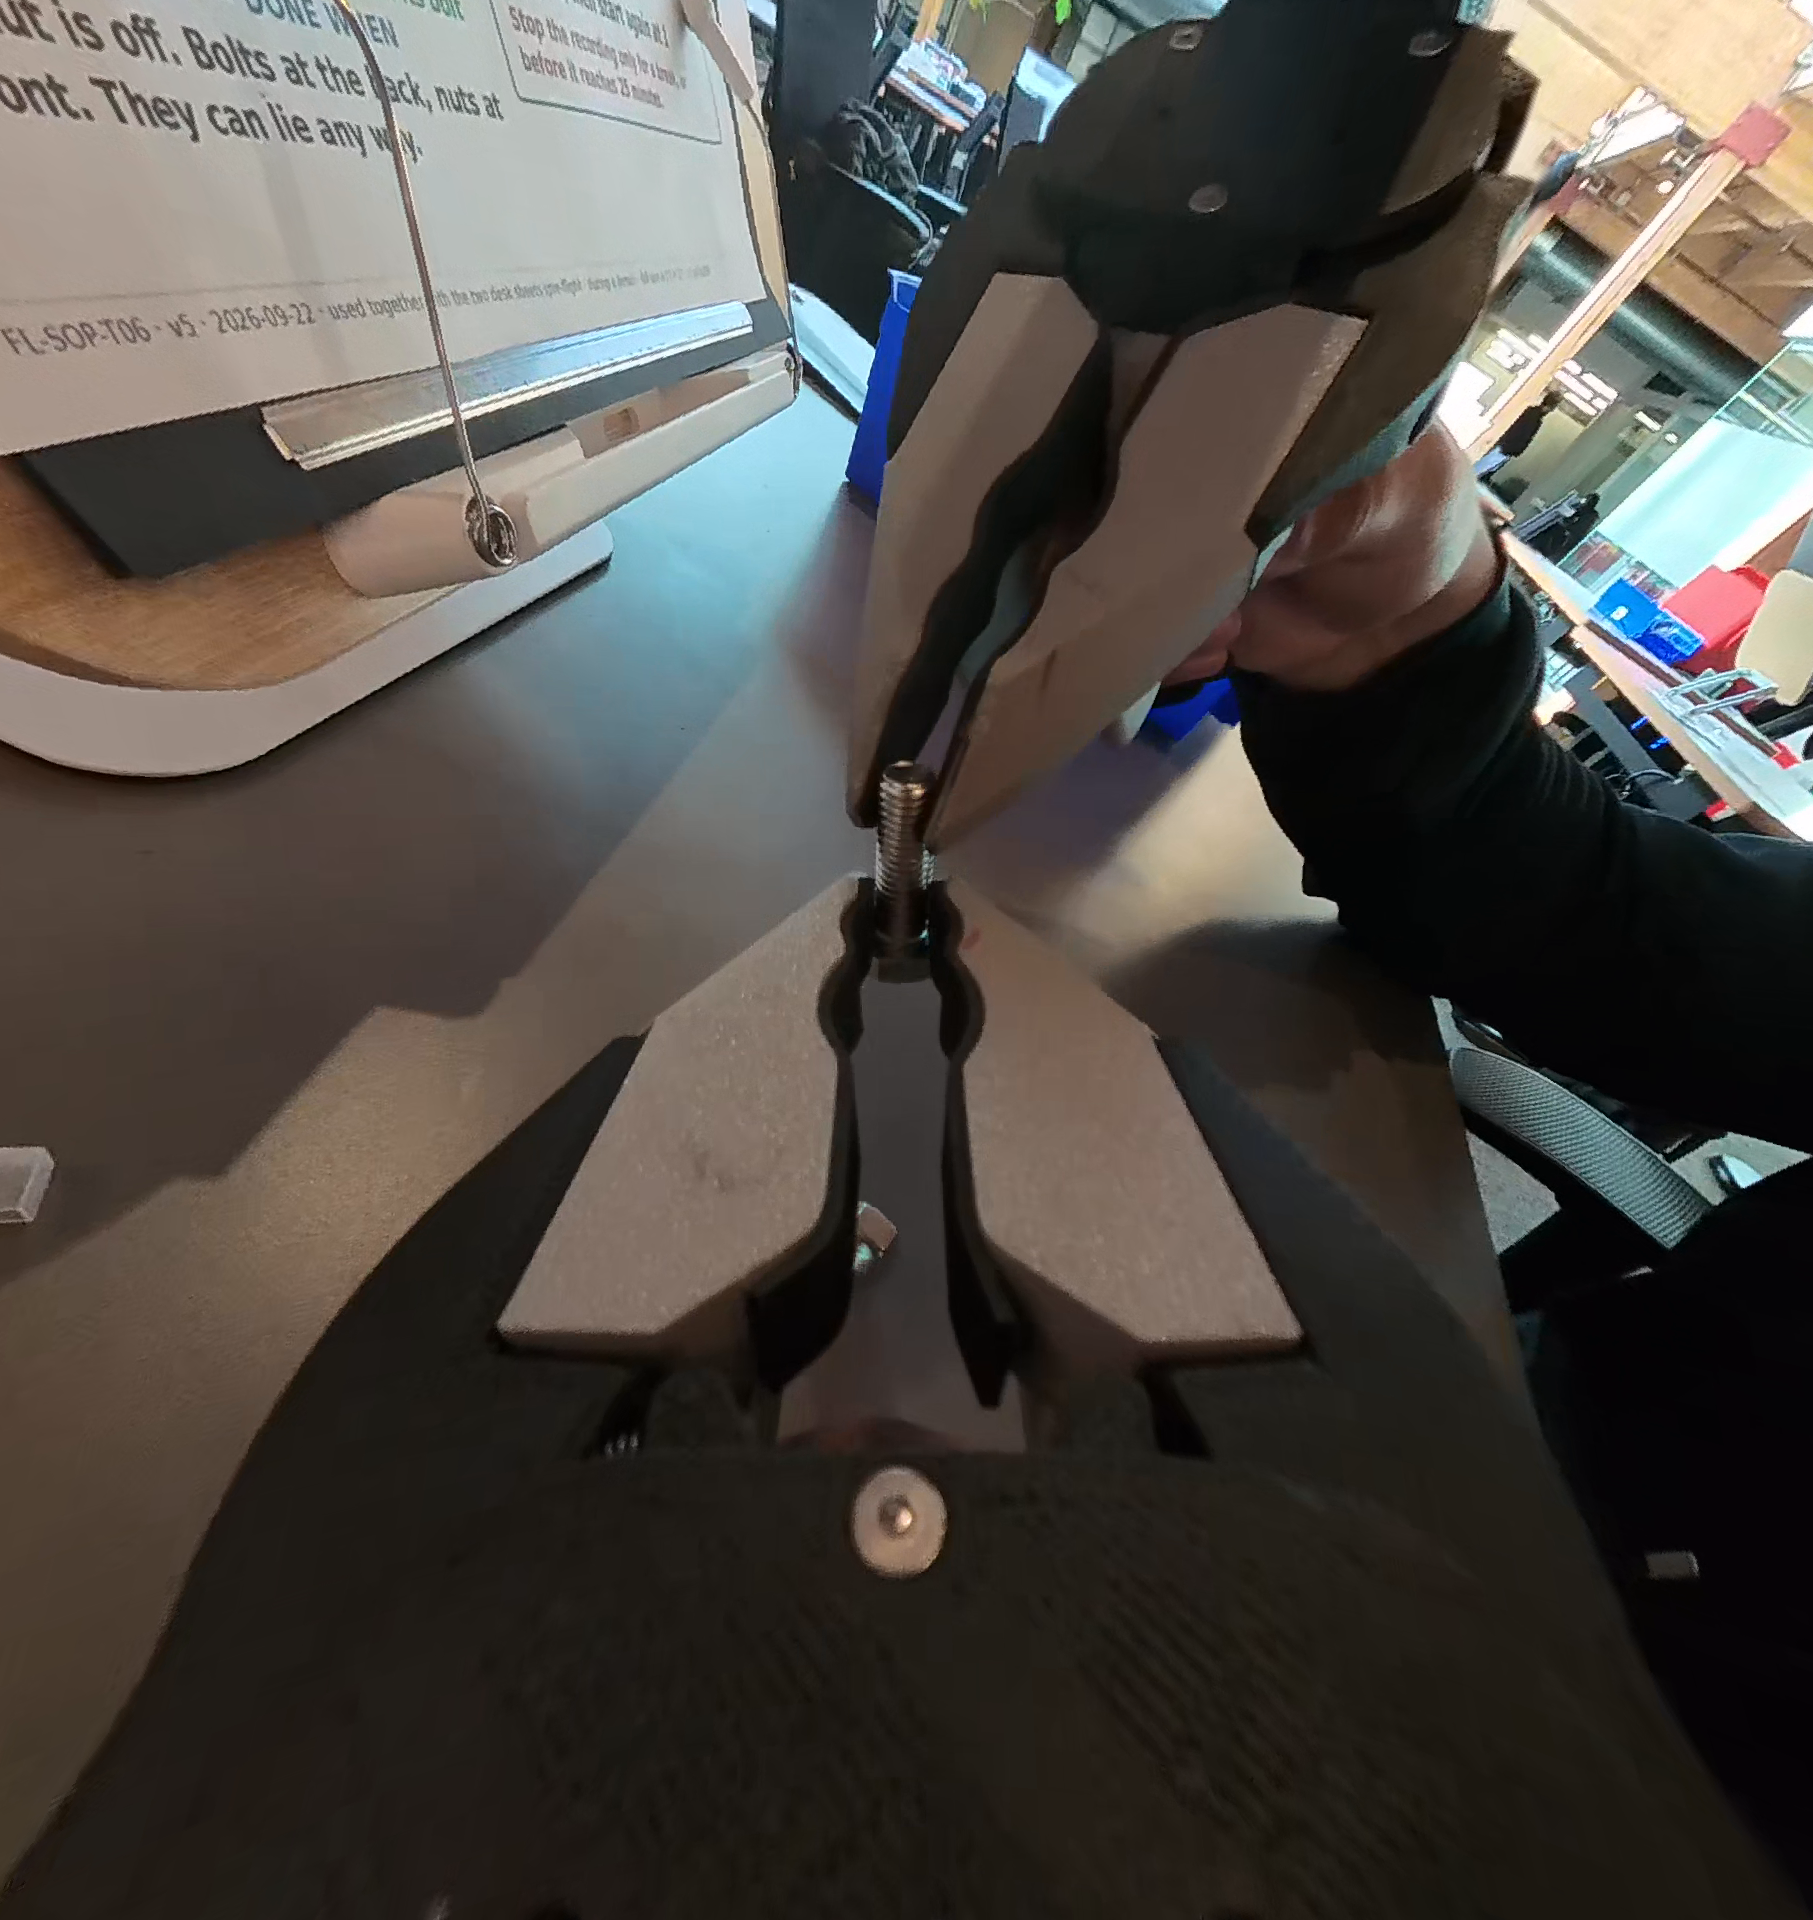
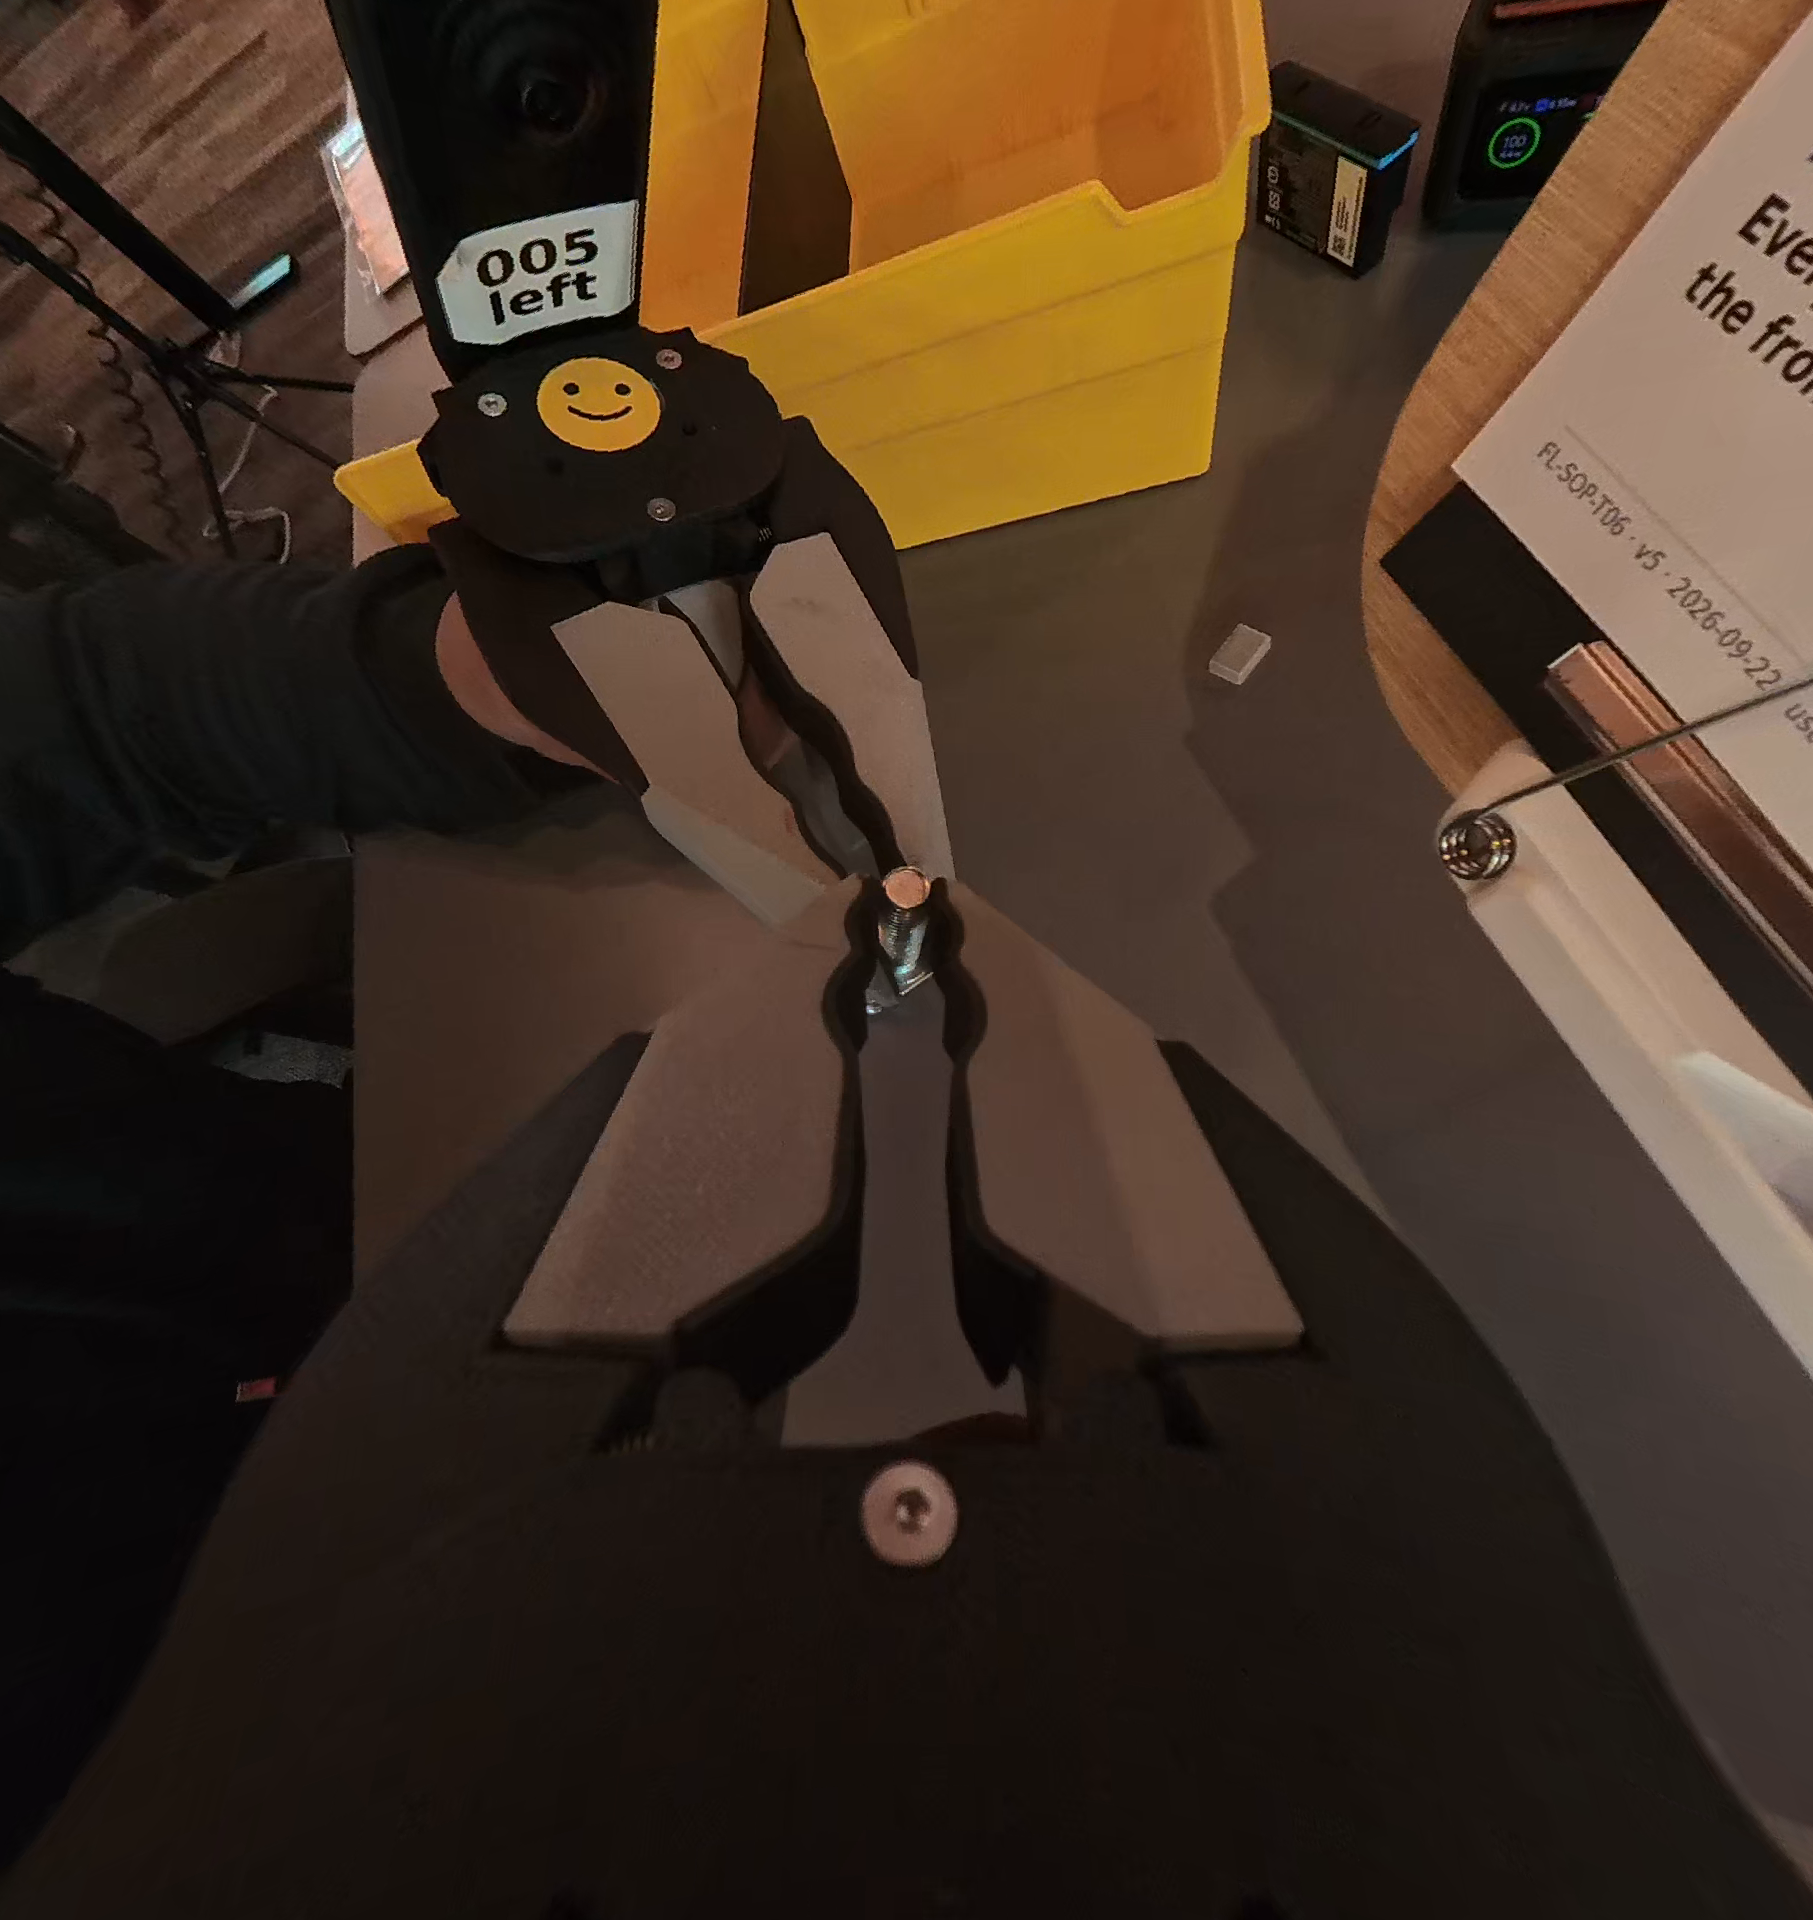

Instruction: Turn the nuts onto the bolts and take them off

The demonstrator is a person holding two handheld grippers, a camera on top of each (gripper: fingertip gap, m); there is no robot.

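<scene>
A silver bolt (image 1: 904, 831) is held above the dark table (image 1: 466, 935) between both grippers. My left gripper (image 1: 902, 920) is shut on its thick end, where a hex piece (image 1: 897, 948) shows; I cannot tell nut from head. The threaded shaft points away into the tips of my right gripper (image 1: 900, 826), which comes down from above and is shut on it. In the right wrist view the bolt (image 2: 902, 940) sits between my right gripper's tips (image 2: 902, 920), and the left gripper (image 2: 886, 875) reaches in from the upper left. A small silver nut (image 1: 874, 1242) lies on the table.
A wooden stand with a printed sheet (image 1: 258, 260) is at the back left and also shows in the right wrist view (image 2: 1660, 468). A yellow bin (image 2: 985, 343), a blue bin (image 1: 881, 416), a black box (image 2: 1333, 171) and a small clear block (image 2: 1240, 652) are on the table. My left and right fingertips are right by each other.
</scene>
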